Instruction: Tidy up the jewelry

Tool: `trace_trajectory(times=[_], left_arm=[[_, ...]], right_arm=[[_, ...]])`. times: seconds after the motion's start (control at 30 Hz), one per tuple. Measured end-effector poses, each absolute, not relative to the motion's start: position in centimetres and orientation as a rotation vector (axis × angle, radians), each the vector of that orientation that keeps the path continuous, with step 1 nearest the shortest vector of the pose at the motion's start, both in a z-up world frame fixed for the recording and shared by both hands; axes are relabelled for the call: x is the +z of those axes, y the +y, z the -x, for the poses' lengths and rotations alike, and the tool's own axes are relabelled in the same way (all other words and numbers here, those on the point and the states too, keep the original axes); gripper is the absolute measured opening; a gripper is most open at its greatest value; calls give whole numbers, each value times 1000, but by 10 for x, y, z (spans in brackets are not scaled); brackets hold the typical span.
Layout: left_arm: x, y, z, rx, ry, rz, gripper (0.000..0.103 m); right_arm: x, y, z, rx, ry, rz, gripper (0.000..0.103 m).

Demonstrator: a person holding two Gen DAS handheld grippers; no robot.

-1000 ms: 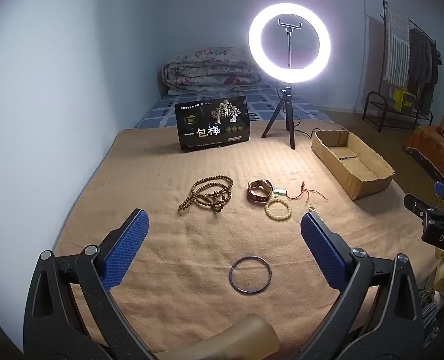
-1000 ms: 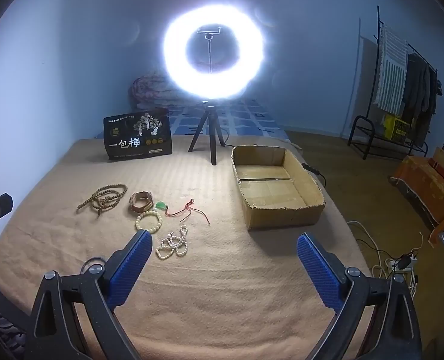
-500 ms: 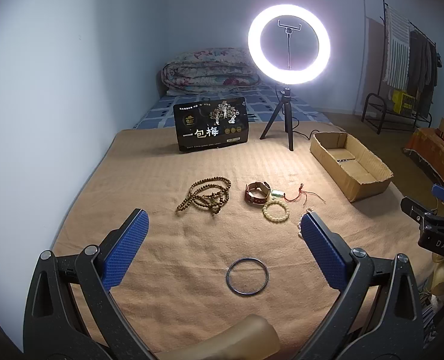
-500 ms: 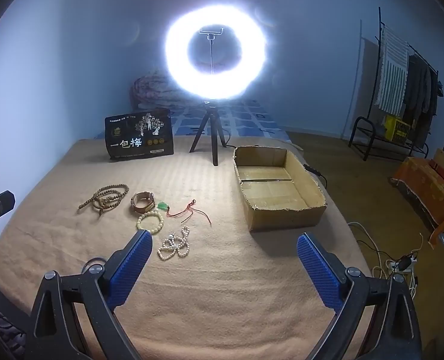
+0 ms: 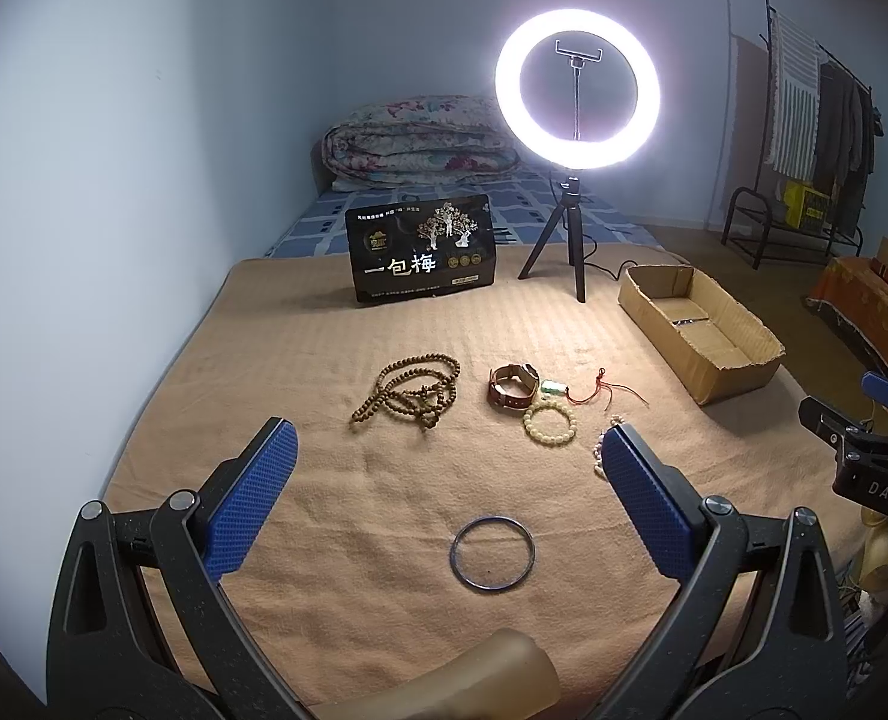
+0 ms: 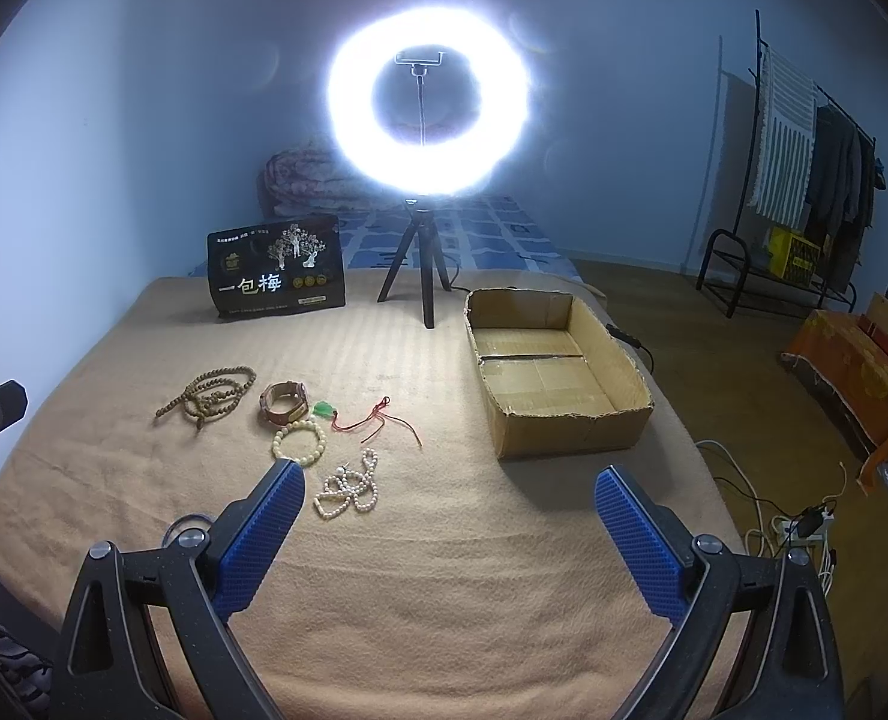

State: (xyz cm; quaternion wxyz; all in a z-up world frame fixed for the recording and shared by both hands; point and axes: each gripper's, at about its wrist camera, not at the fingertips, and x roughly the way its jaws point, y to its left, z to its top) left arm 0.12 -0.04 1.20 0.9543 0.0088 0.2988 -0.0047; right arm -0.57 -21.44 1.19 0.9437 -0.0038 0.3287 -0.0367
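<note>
Left fingers: the left gripper [image 5: 444, 468] hovers over the blanket-covered bed [image 5: 300, 360], blue pads spread wide, holding nothing.
Right fingers: the right gripper [image 6: 450, 516] is likewise spread and empty, raised above the blanket.
Metal bangle [image 5: 491, 552]: flat on the blanket, nearest the left gripper and farthest of the pieces from the cardboard box [image 6: 570, 435], in line with the open left fingers; it looks the likeliest first pick.
Pearl strand [image 6: 348, 489]: heaped just beside the right gripper's left finger, left of the box.
Pale bead bracelet [image 6: 299, 440], watch [image 6: 285, 402], green pendant on red cord [image 6: 378, 417]: clustered left of the box, near one another.
Brown prayer beads [image 6: 210, 396]: the piece farthest left of the box.
Box: open-topped and seemingly empty, set within reach as the likely collecting place.
Pose: both grippers level and pointing toward the ring light [image 5: 576, 90], ready, sorting apparently not begun.
</note>
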Motion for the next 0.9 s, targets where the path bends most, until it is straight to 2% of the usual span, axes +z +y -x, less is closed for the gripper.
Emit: trace_trajectory(times=[0.9], left_arm=[[17,-2,-1,-11,606,-14,103]], right_arm=[[10,-214,5,-73,683,0,99]])
